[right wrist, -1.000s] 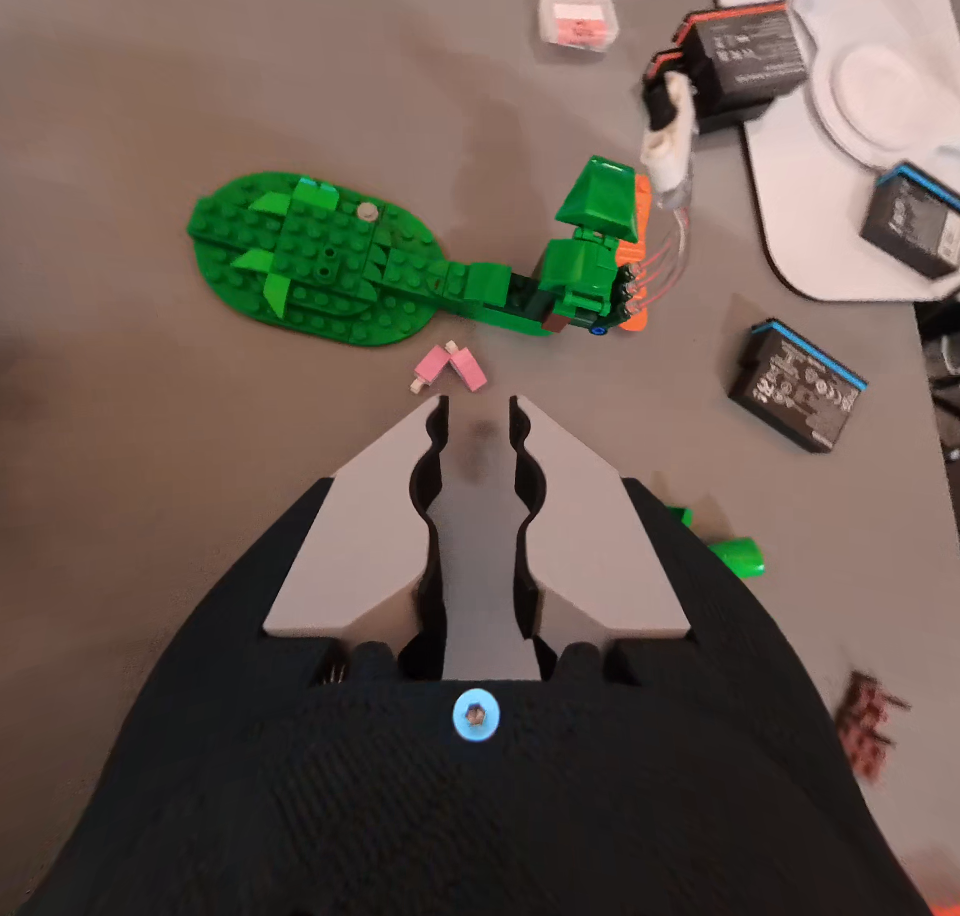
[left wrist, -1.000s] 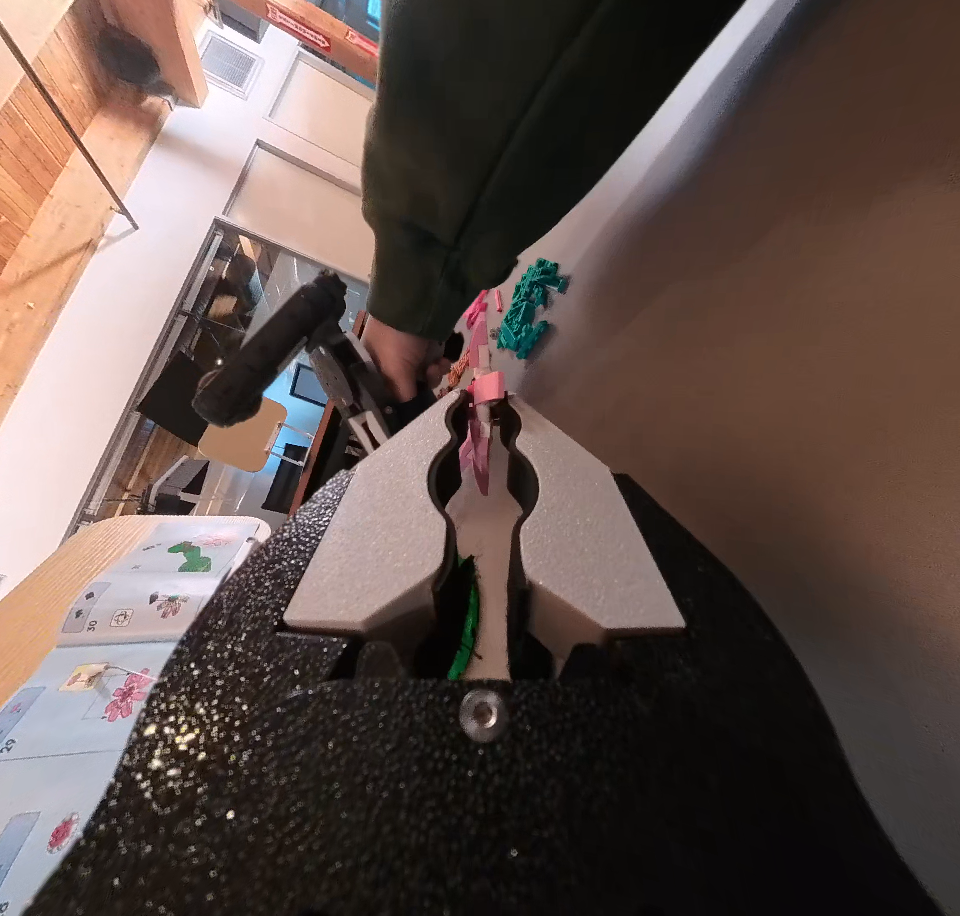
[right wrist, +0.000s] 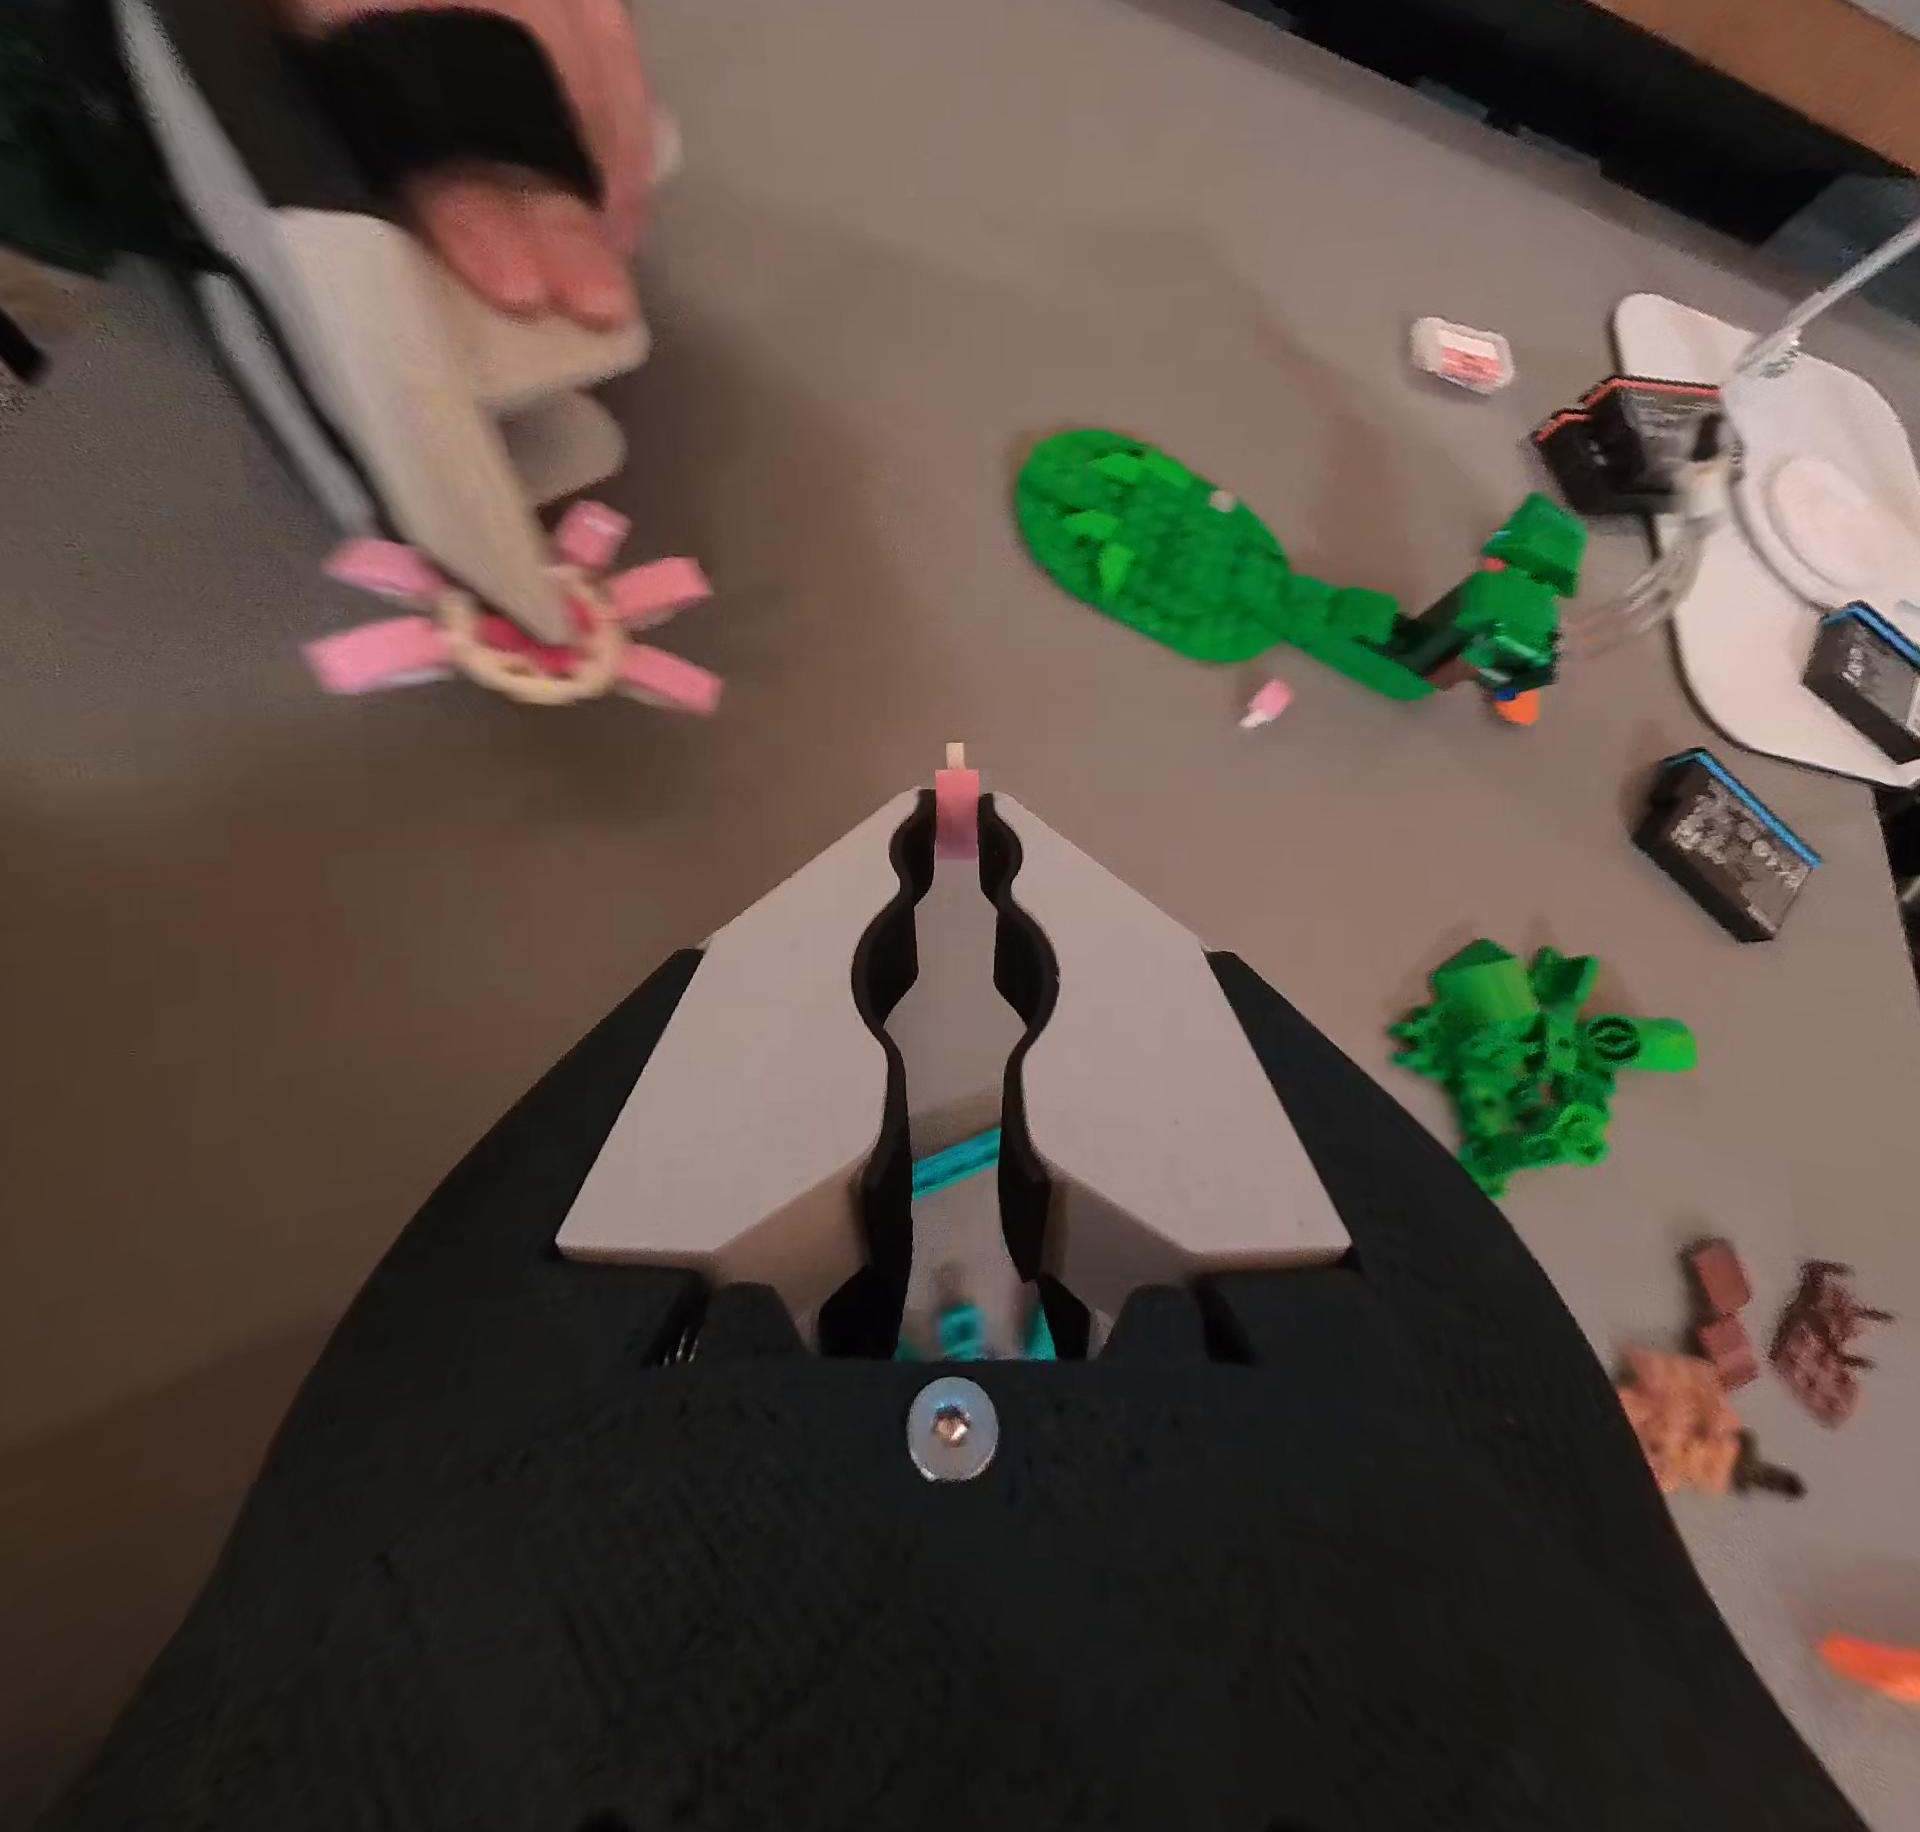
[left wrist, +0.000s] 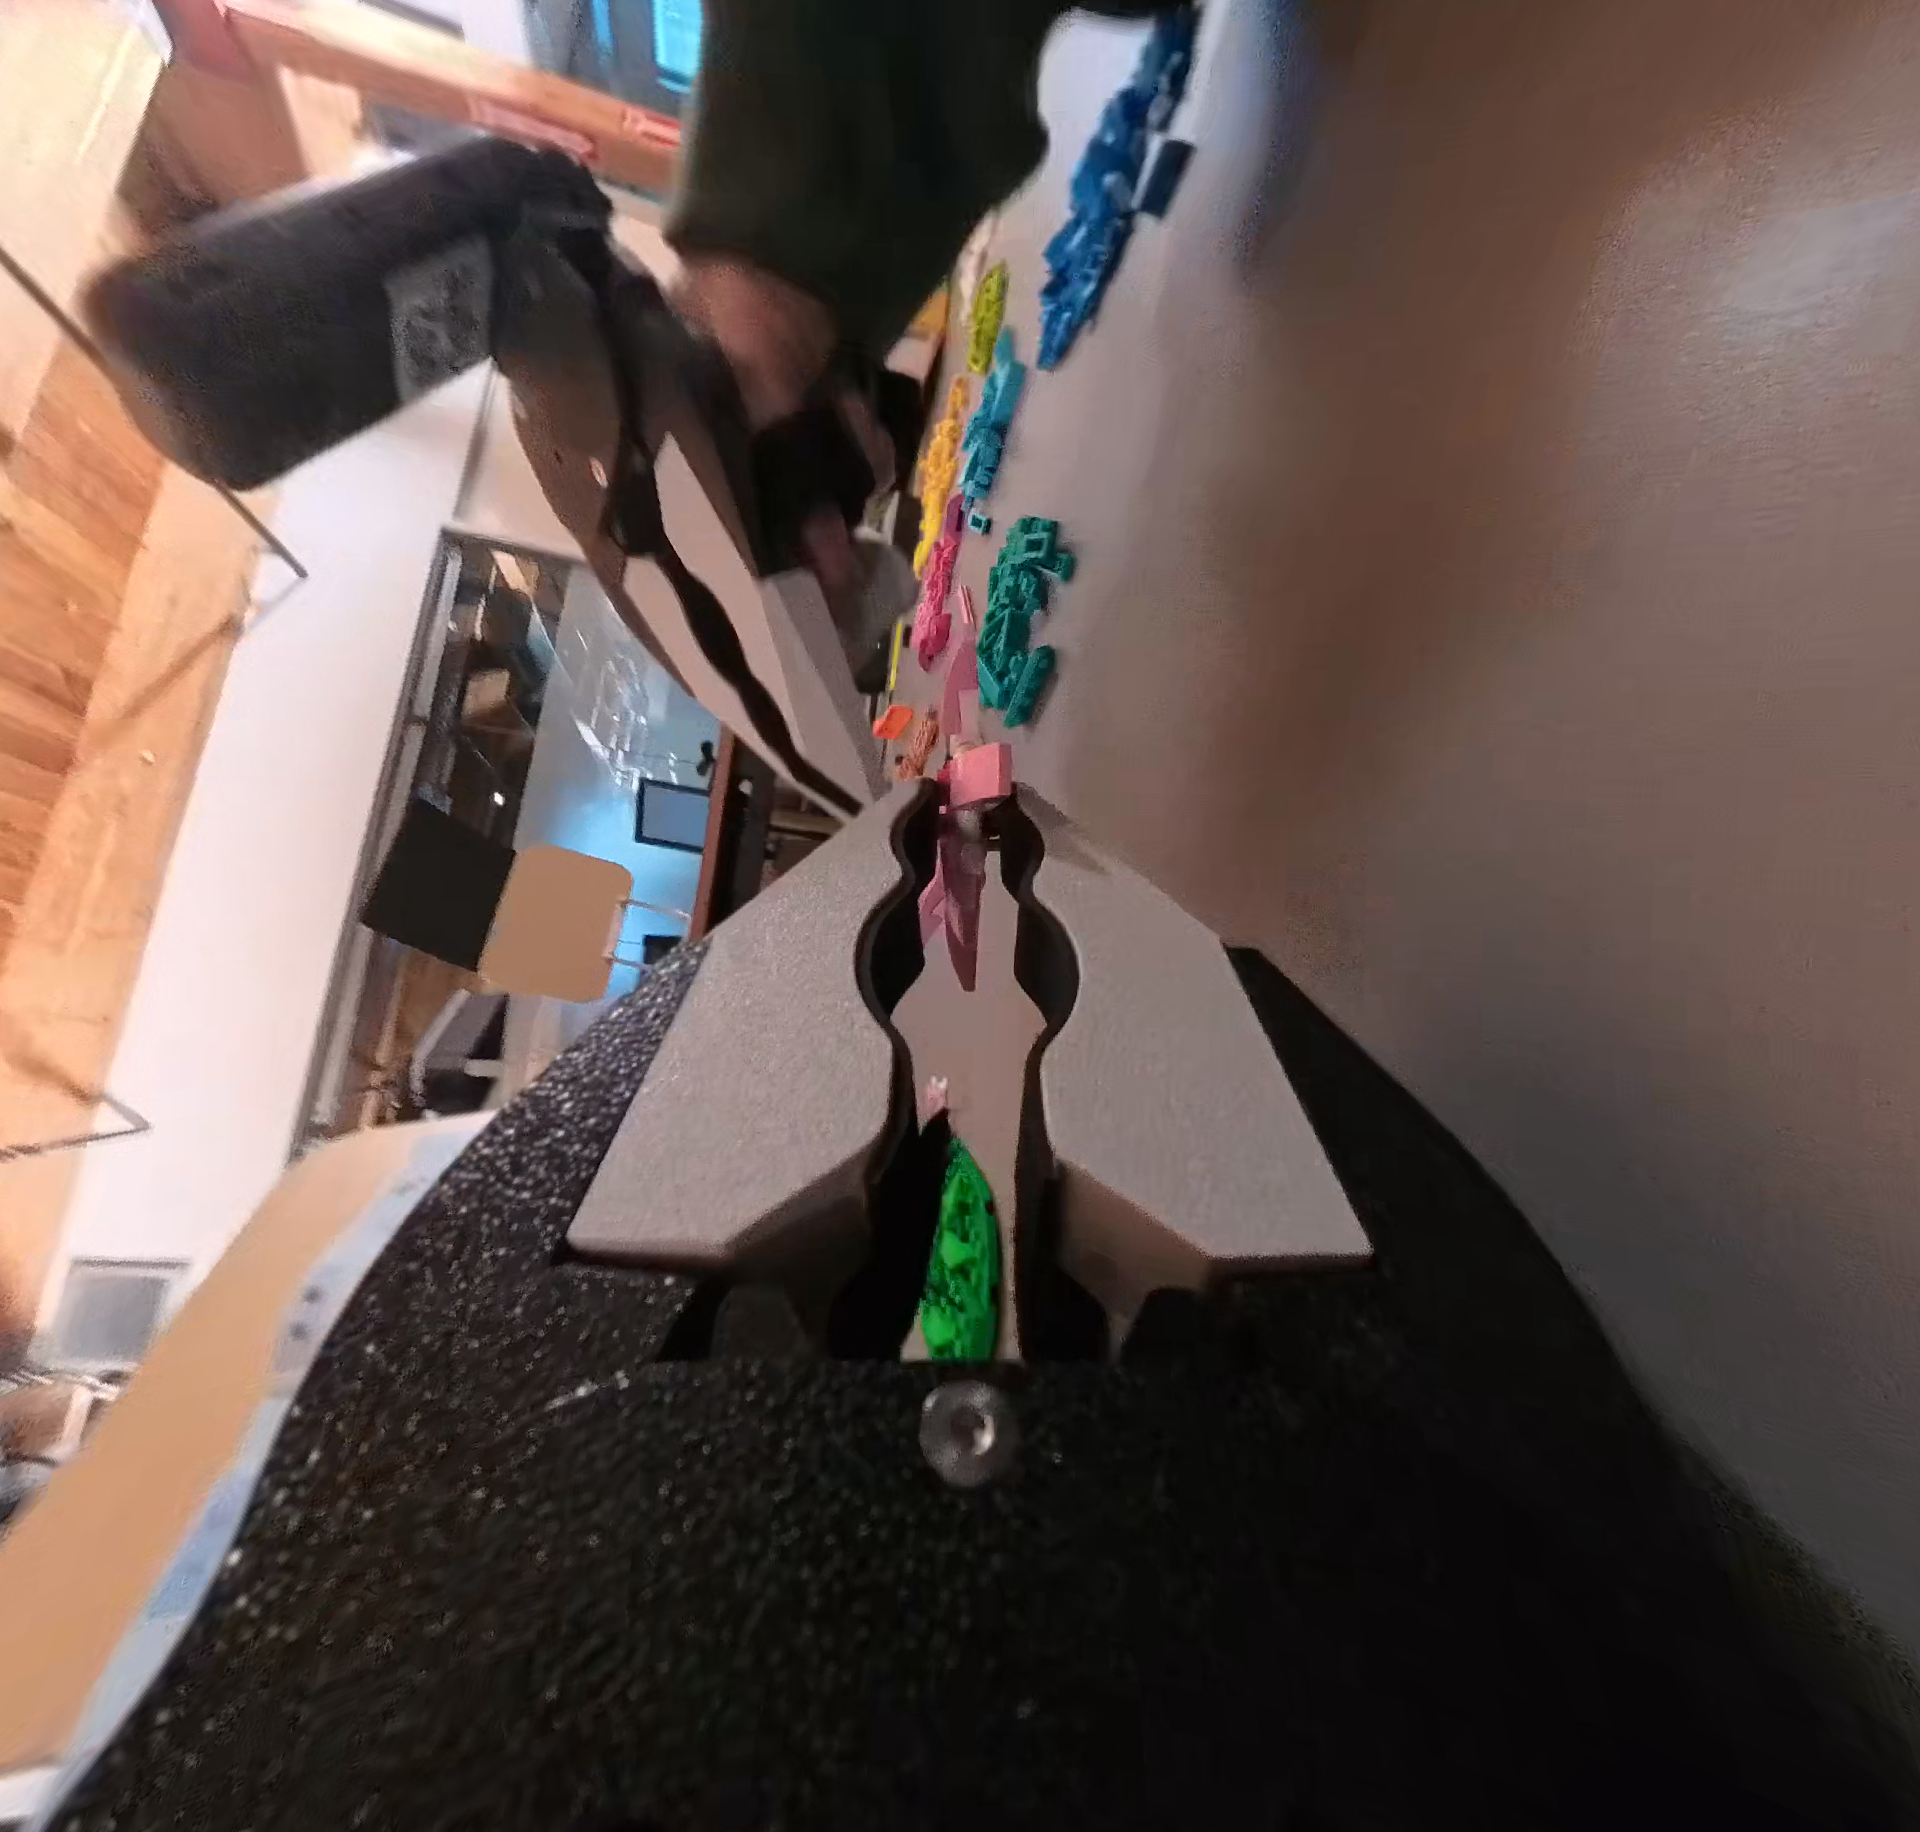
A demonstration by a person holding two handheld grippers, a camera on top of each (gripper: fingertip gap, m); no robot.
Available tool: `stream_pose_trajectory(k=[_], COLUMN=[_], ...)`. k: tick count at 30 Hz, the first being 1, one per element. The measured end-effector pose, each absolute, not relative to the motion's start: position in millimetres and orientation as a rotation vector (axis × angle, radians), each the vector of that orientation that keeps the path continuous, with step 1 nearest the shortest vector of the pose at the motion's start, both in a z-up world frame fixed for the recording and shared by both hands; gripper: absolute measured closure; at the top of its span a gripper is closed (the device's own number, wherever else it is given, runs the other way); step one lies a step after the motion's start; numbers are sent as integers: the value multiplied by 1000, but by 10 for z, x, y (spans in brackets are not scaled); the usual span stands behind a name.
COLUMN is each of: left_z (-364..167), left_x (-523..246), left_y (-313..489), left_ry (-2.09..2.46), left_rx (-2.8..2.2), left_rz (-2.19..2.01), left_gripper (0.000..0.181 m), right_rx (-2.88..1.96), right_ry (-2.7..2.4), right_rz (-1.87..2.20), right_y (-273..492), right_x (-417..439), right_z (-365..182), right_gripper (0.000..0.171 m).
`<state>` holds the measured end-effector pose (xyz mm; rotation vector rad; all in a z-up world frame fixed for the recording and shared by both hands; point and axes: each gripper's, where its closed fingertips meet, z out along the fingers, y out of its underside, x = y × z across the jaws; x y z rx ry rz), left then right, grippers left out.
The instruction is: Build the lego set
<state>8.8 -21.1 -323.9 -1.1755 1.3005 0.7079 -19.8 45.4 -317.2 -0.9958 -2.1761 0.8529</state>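
Petal piece, small and pink, now sits clamped in the right hand-held gripper; a second ago those jaws were empty above two such pieces, and one remains by the green leaf base. Left hand-held gripper, far left, is closed on the pink flower. Grey surface between them lies open; batteries crowd the right edge.

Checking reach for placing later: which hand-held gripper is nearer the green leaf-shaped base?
Right: the green leaf-shaped base lies ahead to its right. Left is farther, across the table.
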Motion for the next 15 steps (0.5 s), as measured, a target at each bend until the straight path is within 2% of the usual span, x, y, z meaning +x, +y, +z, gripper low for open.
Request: stream_pose_trajectory(k=[5,15], left_z=[-3390,-3464], left_x=[237,308], left_y=[-227,-277], left_ry=[1452,1523], left_rx=[-1092,-1052], left_rz=[808,806], left_gripper=[173,173], right_rx=[-951,-852], right_ry=[-2200,-2275], right_rz=[874,959], right_y=[74,-123], right_x=[244,353], right_z=[-3262,-3444], right_gripper=[165,165])
